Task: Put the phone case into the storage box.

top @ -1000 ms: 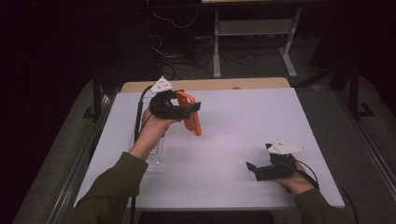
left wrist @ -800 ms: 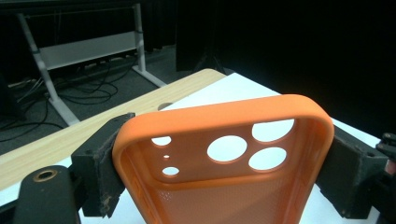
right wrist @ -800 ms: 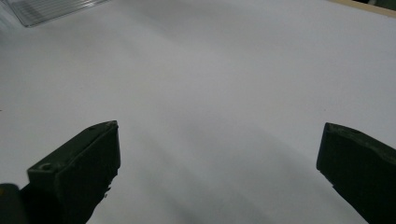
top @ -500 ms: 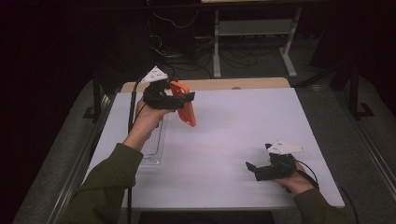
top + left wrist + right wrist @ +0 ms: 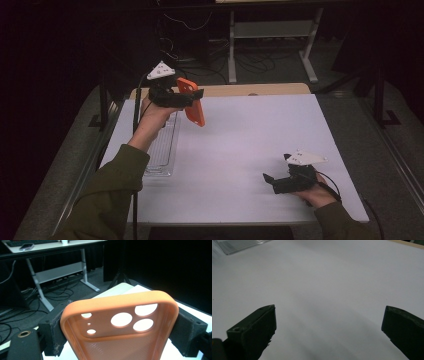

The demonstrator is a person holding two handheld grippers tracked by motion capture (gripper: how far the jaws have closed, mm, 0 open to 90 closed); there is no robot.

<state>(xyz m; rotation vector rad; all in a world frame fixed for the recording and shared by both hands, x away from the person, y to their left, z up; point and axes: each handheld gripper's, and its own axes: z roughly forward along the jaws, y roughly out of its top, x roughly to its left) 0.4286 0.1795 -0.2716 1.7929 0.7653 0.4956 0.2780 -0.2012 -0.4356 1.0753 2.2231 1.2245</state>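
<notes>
Clear tray (image 5: 162, 150) under left gripper (image 5: 192, 97) — orange phone case (image 5: 192, 102) clamped.

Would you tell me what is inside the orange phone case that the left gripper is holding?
The orange phone case is empty: its dotted inner lining and open camera cut-outs show, with the white table visible through them. The left gripper clamps its sides; the lower end is out of frame.

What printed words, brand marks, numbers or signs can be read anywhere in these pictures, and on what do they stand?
None can be read.
The orange phone case, clamped in the left gripper, shows camera cut-outs and a dotted lining, no lettering.
The clear tray, the white table and the right gripper bear no legible marking.
</notes>
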